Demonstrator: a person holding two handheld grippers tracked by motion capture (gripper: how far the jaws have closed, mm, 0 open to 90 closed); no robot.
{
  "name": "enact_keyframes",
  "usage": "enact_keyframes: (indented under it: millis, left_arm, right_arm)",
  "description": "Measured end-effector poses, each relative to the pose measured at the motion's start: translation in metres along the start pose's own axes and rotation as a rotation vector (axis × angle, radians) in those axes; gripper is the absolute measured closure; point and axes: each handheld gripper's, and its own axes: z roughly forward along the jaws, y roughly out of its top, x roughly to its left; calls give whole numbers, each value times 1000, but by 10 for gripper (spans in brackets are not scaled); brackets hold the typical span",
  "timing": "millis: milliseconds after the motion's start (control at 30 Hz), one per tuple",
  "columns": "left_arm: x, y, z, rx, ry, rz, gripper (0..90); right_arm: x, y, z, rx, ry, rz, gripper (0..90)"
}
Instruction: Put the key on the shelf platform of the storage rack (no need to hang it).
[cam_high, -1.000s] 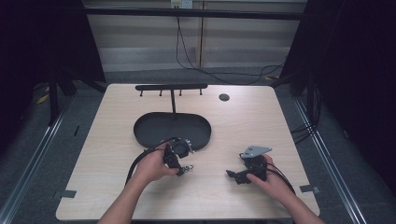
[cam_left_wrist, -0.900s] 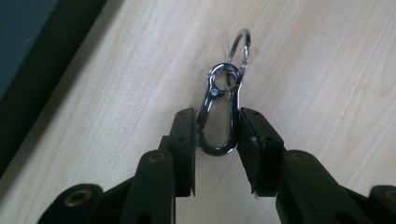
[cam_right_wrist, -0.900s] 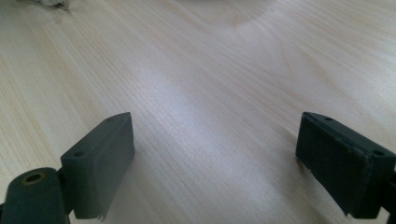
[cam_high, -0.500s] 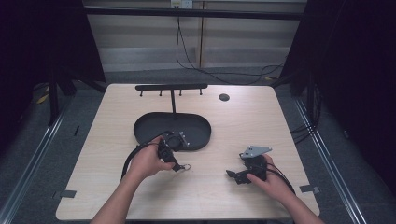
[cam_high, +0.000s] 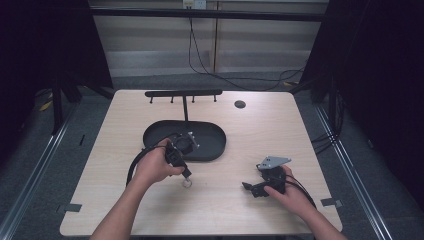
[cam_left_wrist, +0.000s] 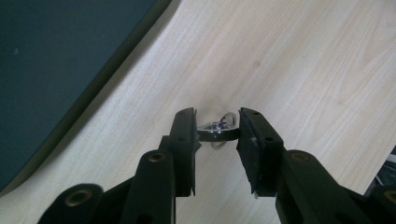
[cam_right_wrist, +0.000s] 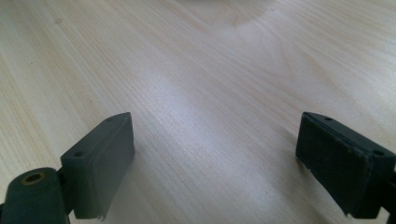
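Bright metal glints between the jaws of the left gripper (cam_left_wrist: 216, 128): a small keyring (cam_left_wrist: 217, 129) with a loop, pinched by its flat part, both pads pressing on it. In the high view the ring (cam_high: 187, 183) hangs below that gripper (cam_high: 181, 167), just above the light wooden bench (cam_high: 300, 135), a little toward the person's side of the black oval tray (cam_high: 212, 145) that lies at the middle of the bench. From the tray rises a thin post carrying a black hook rail (cam_high: 183, 93) near the far edge, its short pegs pointing down. A small dark disc (cam_high: 240, 104) sits near the far right corner.

The right gripper (cam_high: 252, 187) rests low near the front right part of the bench, its jaws spread wide with nothing but bare wood between them, as the right gripper view confirms.

The step in hand looks like carrying the ring up toward the rail to hang it. To do it well, the pinch should stay firm, since the grip is on a narrow strip of metal and the ring could swivel or slip. The loop should be kept free and facing the chosen peg, so it can slide over the tip. Passing over the tray, not around the post, would avoid knocking the stand. The idle gripper is best left where it is.
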Motion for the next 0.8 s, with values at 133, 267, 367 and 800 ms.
enact_keyframes:
  millis: [133,267,367,800]
  left_arm:
    - [1,1,-3,3,6,5,676]
    - [1,3,-8,3,10,-1,676]
    - [2,5,-12,6,15,-4,676]
    - [12,13,-32,-21,26,-31,675]
  right_arm:
    - [0,0,0,0,0,1,112]
    - [0,0,0,0,0,1,111]
    - [0,0,0,0,-1,-1,111]
    - [0,0,0,-2,0,-3,111]
